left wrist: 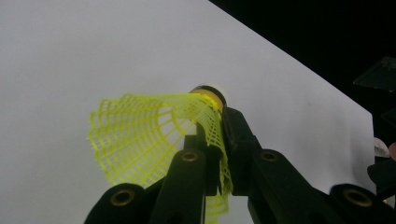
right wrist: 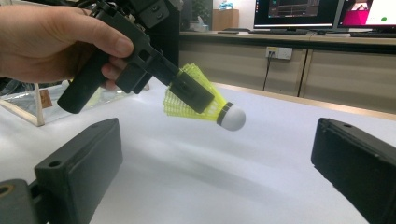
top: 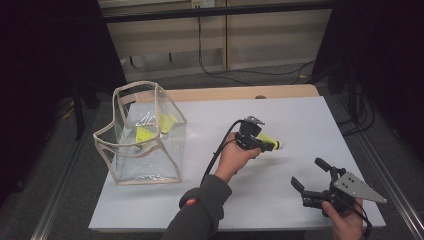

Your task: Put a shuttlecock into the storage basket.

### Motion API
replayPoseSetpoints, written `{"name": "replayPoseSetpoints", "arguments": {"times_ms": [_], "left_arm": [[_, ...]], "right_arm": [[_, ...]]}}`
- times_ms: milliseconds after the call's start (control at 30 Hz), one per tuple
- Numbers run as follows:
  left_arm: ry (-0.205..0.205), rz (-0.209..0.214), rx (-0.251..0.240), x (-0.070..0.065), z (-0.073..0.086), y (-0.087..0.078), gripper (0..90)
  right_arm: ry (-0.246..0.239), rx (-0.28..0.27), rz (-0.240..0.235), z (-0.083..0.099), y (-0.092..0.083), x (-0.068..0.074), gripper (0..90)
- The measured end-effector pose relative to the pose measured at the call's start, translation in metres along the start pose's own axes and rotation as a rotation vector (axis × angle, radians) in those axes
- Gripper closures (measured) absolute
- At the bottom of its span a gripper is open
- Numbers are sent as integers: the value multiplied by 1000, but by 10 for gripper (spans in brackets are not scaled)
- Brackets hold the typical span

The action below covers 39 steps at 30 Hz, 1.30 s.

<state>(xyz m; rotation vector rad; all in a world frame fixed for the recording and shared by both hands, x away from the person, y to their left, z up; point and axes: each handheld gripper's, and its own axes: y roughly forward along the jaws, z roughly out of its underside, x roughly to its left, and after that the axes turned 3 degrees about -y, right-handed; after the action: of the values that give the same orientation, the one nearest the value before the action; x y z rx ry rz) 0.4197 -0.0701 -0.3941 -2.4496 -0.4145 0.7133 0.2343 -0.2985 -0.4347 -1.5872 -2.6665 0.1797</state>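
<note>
Left gripper (top: 256, 141) jaws clamped on yellow shuttlecock (top: 269, 144), lifted off table (top: 280, 115); right gripper (top: 314, 176) jaws spread, empty. Next, likely: carry to clear bag (top: 142, 135).

Yellow shuttlecock, black grippers, pale table

A neon-yellow open-mesh lattice is seen on the skirt of the shuttlecock (right wrist: 205, 105), with a black band and a white cap at its tip; the same yellow lattice is seen at the centre of the left gripper view (left wrist: 140, 140). The left gripper (top: 252, 141) is coloured matt black, with brass-coloured rivets shown in its own view. The right gripper (top: 312, 181) at lower right of the high view is black, with a grey plate on top. The table (top: 300, 120) is covered in pale grey-white, with a light wood edge at its far side. At left, a clear bag (top: 142, 135) is trimmed in beige, and 2 yellow shapes are seen through it. A dark grey sleeve (top: 200, 210) carries a small red mark.
</note>
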Motion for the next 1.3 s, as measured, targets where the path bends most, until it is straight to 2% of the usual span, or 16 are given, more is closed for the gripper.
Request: {"name": "replayPoseSetpoints", "arguments": {"times_ms": [400,1300], "left_arm": [[-10,-7,4,2,-2,-14,866],[-15,-52,0,9,-4,-47,868]], "right_arm": [[-3,-1,0,0,0,0,19],[-1,-3,-3,0,1,1,18]]}}
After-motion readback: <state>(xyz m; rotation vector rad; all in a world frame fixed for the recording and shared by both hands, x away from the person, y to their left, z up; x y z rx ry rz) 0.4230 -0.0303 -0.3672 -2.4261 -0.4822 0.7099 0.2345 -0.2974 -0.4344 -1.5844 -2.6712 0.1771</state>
